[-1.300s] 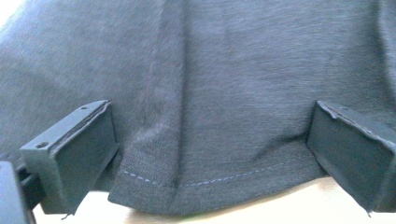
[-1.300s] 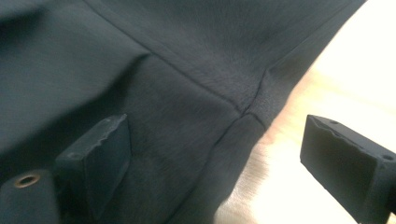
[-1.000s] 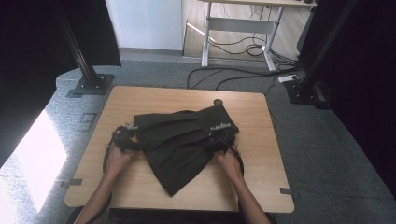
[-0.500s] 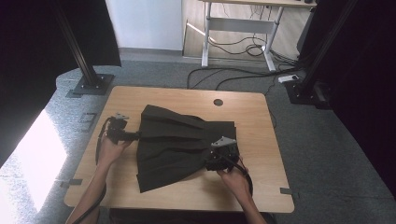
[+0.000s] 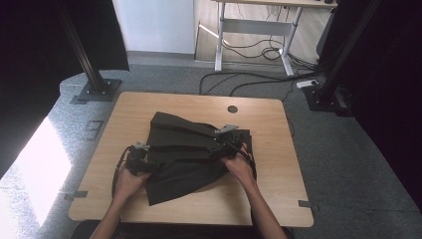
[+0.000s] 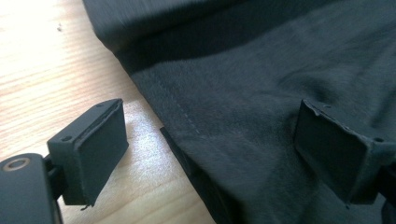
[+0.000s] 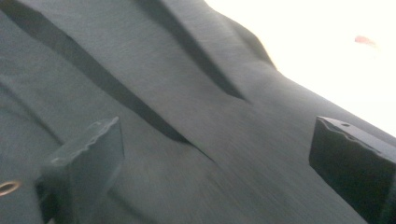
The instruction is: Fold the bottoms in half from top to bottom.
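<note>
Right now I have a dark, matte garment (image 5: 186, 154) lying folded in soft overlapping pleats on the middle of the wooden table (image 5: 278, 194), its lower corner reaching toward the near edge. The cloth is a fine, smooth weave with a stitched hem (the seam line is plain in the left gripper view). My left gripper (image 5: 141, 160) sits at the cloth's left edge, jaws spread wide with the hem between them, pads not pressing on it; one pad (image 6: 95, 144) is over bare wood. My right gripper (image 5: 223, 145) hovers over the cloth's right side, and its jaws have just been opening, wide apart above the folds with nothing pinched. The tabletop is pale woodgrain with rounded corners and a round cable hole (image 5: 232, 109) near the far edge. Grey speckled carpet (image 5: 348, 159) surrounds it.
</note>
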